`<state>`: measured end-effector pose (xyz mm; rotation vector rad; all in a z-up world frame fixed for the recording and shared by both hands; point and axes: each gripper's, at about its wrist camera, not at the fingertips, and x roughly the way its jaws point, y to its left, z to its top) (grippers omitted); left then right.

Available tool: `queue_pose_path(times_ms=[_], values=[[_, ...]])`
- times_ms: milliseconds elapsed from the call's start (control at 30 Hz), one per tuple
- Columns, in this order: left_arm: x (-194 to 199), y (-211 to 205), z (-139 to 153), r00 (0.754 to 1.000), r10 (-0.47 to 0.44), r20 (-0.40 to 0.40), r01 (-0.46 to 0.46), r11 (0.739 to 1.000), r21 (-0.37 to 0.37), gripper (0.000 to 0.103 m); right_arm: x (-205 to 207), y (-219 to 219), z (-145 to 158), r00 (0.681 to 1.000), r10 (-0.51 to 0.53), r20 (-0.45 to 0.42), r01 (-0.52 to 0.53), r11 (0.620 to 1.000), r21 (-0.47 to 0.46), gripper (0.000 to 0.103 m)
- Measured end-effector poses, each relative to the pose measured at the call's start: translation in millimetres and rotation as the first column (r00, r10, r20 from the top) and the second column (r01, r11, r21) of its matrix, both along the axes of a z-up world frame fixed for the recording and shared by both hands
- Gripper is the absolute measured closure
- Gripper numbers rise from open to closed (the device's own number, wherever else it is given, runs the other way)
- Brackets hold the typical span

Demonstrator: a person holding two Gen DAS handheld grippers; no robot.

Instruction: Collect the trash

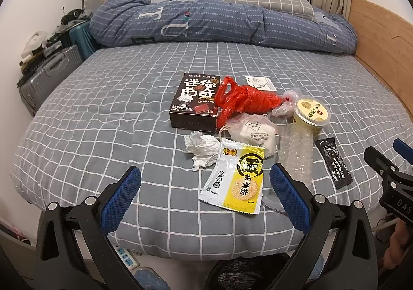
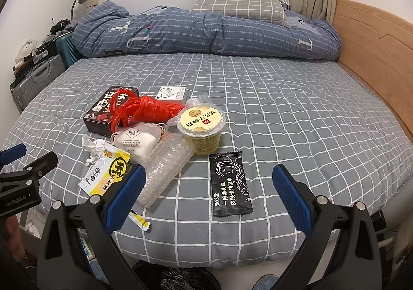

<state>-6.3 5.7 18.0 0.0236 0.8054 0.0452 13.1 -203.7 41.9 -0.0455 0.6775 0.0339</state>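
Left gripper (image 1: 205,195) spread wide above yellow snack wrapper (image 1: 233,181), right gripper (image 2: 209,194) spread wide above black sachet (image 2: 230,184), both empty, trash clustered on checked bed (image 2: 296,109)

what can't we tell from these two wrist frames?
- Black bag: cut off by the bottom edge in both views; whether it is open is unclear.
- Cup: lid on, contents hidden.
- Brown box: closed; in the right view the red bag covers much of its top.
- Wrapper: right gripper's finger hides its near corner.
- Power strip: partly behind the left gripper.
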Motion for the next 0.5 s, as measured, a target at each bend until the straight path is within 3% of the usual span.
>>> queue_pose_path(times_ms=[500], values=[[43,-17,-51,0.993,-0.013,-0.117,0.014,1.0,0.009,0.006,37,-9,-25,0.998,-0.021,-0.065,0.02,0.999,-0.028,0.008]])
